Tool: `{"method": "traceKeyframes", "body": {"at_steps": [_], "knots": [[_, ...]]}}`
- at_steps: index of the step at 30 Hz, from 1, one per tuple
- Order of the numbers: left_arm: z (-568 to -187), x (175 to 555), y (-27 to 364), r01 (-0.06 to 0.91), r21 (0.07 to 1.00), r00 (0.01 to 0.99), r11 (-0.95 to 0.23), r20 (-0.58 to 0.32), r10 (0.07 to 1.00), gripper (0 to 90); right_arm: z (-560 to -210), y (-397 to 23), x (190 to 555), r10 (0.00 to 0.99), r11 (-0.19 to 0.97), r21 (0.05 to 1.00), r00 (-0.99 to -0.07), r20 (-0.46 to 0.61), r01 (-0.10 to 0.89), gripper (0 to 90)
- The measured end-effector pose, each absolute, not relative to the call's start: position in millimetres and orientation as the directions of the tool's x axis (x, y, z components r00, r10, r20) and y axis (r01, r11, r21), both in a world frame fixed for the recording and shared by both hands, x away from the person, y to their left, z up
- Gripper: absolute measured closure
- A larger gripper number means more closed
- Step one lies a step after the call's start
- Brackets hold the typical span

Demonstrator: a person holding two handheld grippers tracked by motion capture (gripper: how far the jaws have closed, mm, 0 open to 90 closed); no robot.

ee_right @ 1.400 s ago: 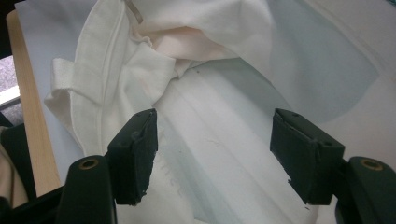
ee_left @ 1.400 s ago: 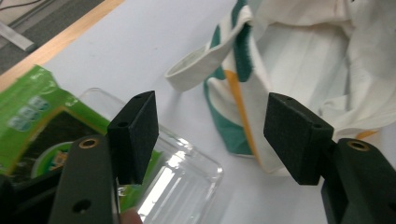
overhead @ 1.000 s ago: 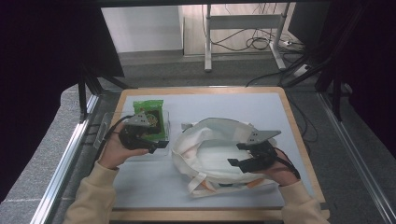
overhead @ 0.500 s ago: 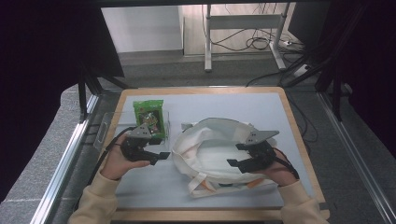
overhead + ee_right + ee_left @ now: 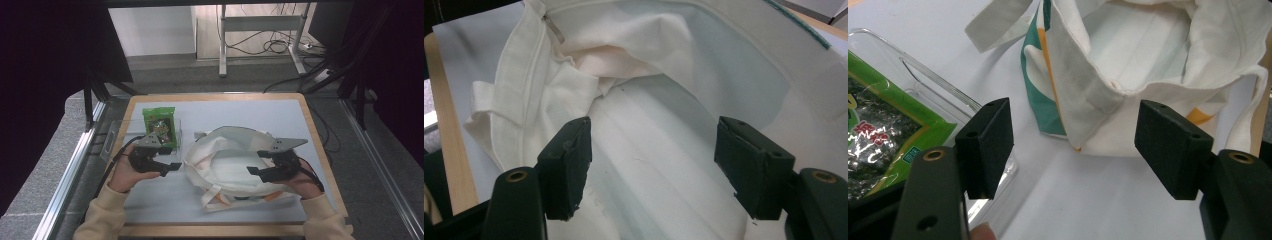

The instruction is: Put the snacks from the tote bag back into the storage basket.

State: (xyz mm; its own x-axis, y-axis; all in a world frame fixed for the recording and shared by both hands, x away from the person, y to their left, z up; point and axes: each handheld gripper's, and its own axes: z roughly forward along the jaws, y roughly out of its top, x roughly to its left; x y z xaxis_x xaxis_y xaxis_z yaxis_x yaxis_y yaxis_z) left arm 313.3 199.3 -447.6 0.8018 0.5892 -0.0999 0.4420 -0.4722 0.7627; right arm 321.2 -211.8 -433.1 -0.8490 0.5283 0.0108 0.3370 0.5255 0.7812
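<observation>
A white cloth tote bag lies open-mouthed on the pale mat, with green and orange stripes on its outer side. My left gripper stands just left of the bag, aimed at its near corner. Its jaws have just been opening, and nothing is pressed between them. My right gripper hovers open over the bag's mouth, with the bag's white lining beyond its jaws. A green seaweed snack packet lies in a clear plastic tray, to the left of the left gripper's jaws.
The mat lies on a wooden table with raised edges. A bag strap trails across the mat. Beyond the table are a dark floor, cables and a metal frame.
My left gripper has drawn back from the green packet toward the table's near edge and now points at the bag. The right gripper and the bag have stayed still.
</observation>
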Motion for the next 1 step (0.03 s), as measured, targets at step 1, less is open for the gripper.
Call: {"method": "traceKeyframes", "body": {"at_steps": [1], "knots": [[-447.4, 313.3, 199.4, 0.443, 0.765, 0.8, -0.467, -0.102, 0.592, 31.7, -433.2, -212.6, 321.6, 0.528, 0.523, 0.783, -0.849, 0.013, 0.337, 30.5]]}}
